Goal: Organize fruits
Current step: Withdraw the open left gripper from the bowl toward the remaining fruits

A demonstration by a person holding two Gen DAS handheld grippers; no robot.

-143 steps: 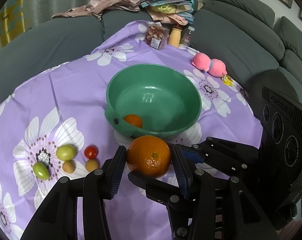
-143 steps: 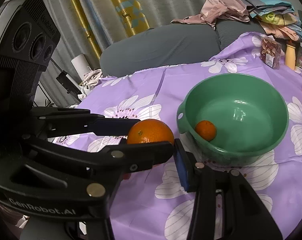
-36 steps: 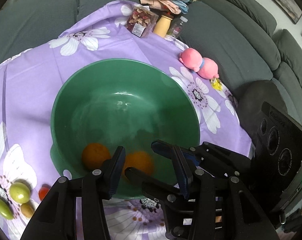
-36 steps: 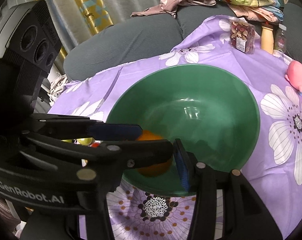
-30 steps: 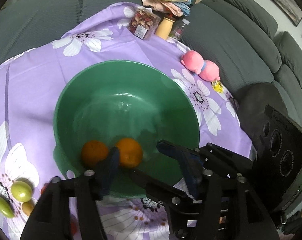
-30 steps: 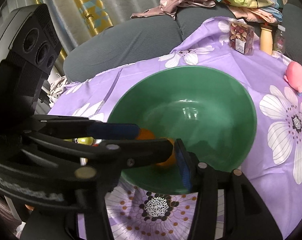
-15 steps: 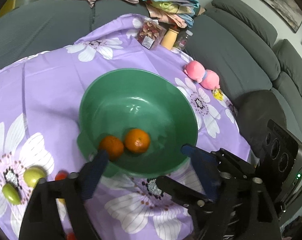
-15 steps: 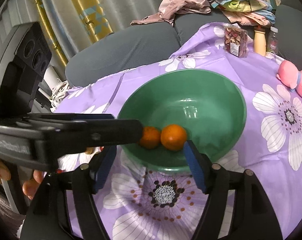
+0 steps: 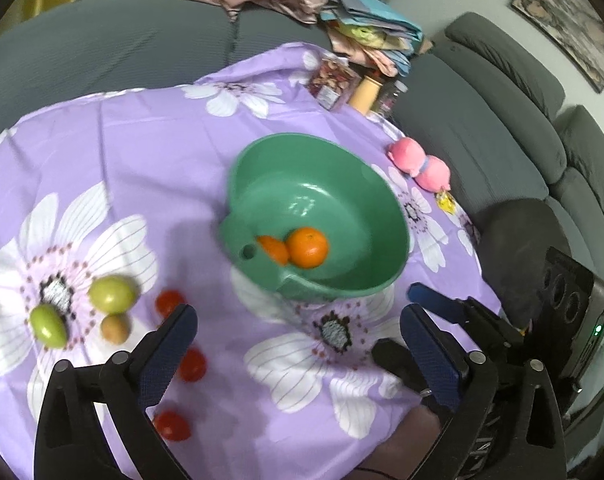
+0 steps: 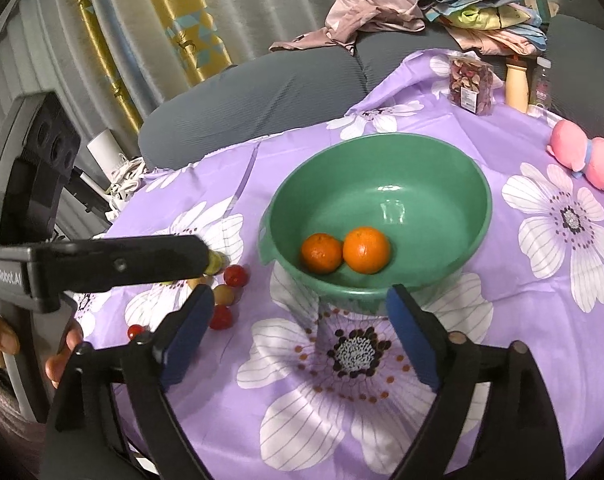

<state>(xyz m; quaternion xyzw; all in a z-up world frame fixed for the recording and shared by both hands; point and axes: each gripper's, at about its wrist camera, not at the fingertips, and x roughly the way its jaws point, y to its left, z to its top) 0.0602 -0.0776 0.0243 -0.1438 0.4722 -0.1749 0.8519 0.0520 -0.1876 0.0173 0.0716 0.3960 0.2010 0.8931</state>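
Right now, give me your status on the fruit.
Both jaws opening, nothing between them. Two oranges in the green bowl. Tomatoes and green fruit left on the cloth. Nothing in the way.

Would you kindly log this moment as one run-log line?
bowl: two oranges inside | left gripper: opening, empty | right gripper: opening, empty | tomatoes: on cloth

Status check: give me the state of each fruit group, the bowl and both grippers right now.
green bowl: upright on the cloth, holding two oranges
oranges: touching, inside the bowl
green fruits: loose on the cloth
red tomatoes: loose on the cloth
left gripper: opening, empty
right gripper: opening, empty
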